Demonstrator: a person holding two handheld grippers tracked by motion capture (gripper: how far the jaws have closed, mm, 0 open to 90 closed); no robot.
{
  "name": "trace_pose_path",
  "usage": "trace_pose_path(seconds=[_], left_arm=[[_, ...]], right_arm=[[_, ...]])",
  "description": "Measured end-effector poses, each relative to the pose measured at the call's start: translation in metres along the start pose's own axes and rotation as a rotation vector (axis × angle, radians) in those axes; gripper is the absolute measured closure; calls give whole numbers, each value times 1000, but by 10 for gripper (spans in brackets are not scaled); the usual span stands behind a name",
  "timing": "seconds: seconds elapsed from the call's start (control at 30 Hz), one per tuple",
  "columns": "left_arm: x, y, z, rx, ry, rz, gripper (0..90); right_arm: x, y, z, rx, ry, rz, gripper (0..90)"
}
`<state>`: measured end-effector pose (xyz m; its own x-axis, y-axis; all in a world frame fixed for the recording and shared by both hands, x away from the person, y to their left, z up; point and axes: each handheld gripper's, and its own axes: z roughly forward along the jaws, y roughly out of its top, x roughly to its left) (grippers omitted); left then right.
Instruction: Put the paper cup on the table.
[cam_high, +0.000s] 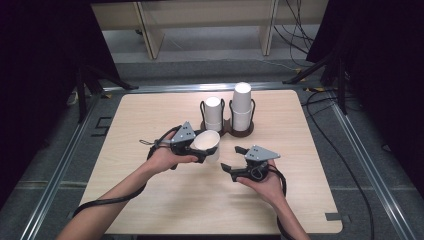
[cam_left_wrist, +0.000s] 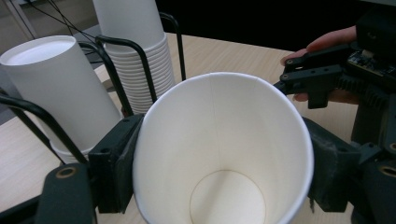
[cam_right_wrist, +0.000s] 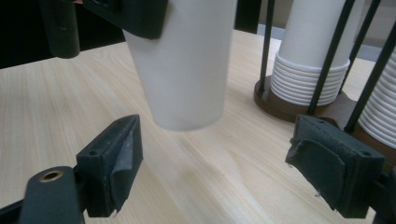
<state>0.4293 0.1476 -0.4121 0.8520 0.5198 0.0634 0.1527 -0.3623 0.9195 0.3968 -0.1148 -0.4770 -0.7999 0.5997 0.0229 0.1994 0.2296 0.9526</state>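
While left claw (cam_high: 202, 148) grips an empty paper cup (cam_high: 208, 142) | right claw (cam_high: 231, 159) gapes | rack (cam_high: 241, 131) holds cup stacks (cam_high: 241, 106).

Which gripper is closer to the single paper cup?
Left. The left gripper is clamped on the paper cup, holding it above the table. The right gripper is open beside it, not touching.

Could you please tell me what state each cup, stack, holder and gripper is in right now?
Single paper cup: upright, empty, held above the table.
Left gripper: shut on the single paper cup's sides.
Right gripper: open, nothing between its pads.
Shorter cup stack: upside down in the holder's left bay.
Taller cup stack: upside down in the right bay.
Wire cup holder: standing on the table.
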Motion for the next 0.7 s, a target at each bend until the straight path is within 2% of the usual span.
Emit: trace_pose_path(seconds=[0.07,0.1,0.23,0.3,0.33,0.4,0.47,0.5,0.53,0.63,0.7], left_arm=[[1,-1,-1,-5,9,-2,239],[1,-2,-2,-3,16,-4,239],[4,-4,-7,11,41,3,240],[6,-5,-10,14,56,0,240],[7,-6,-11,21,63,6,239],[9,-7,-13,21,80,2,240],[11,-8,-15,23,93,-1,240],[12,-9,-16,25,101,-3,240],[13,-10,-18,28,110,-3,240],[17,-12,-22,33,142,-5,241],[20,-15,-24,31,158,-7,241]], right_arm=[[0,-1,-1,4,8,25,180],[-1,-1,-2,2,5,13,182],[-1,-2,-4,11,-8,34,187],[-3,-2,-5,6,-17,19,188],[-2,-2,-5,9,-14,47,190],[-3,-3,-6,6,-21,40,190],[-1,-4,-5,0,-21,86,192],[-4,-4,-5,-6,-29,50,192],[-5,-4,-6,-9,-32,37,193],[-5,-4,-6,-12,-38,47,194],[-4,-5,-7,0,-28,79,195]])
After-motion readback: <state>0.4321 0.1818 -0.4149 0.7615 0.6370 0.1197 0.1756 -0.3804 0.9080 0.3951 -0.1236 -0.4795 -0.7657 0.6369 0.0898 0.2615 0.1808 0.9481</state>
